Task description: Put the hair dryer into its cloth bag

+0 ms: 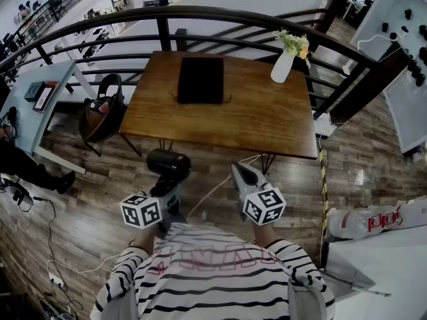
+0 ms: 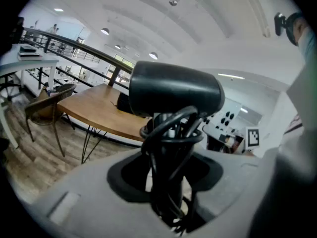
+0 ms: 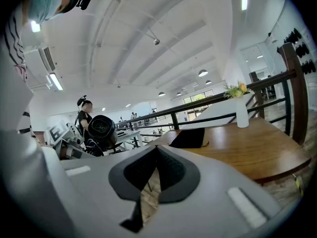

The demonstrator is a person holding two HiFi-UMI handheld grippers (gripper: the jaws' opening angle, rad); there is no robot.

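Observation:
A black hair dryer (image 1: 168,163) with its cord wound round the handle stands upright in my left gripper (image 1: 165,187), in front of the table's near edge. In the left gripper view the jaws press on the dryer's handle (image 2: 171,175) and the barrel (image 2: 173,89) sits above them. My right gripper (image 1: 244,175) is shut and holds nothing; its closed tips (image 3: 154,150) point toward the table. The black cloth bag (image 1: 201,79) lies flat on the far half of the wooden table (image 1: 267,122); the same bag (image 3: 190,138) shows in the right gripper view, with the hair dryer (image 3: 101,129) at the left.
A white vase of flowers (image 1: 285,61) stands at the table's far right corner. A dark railing (image 1: 220,15) curves behind the table. A chair (image 1: 101,117) sits at the table's left end. White cables (image 1: 73,262) lie on the wooden floor near my left.

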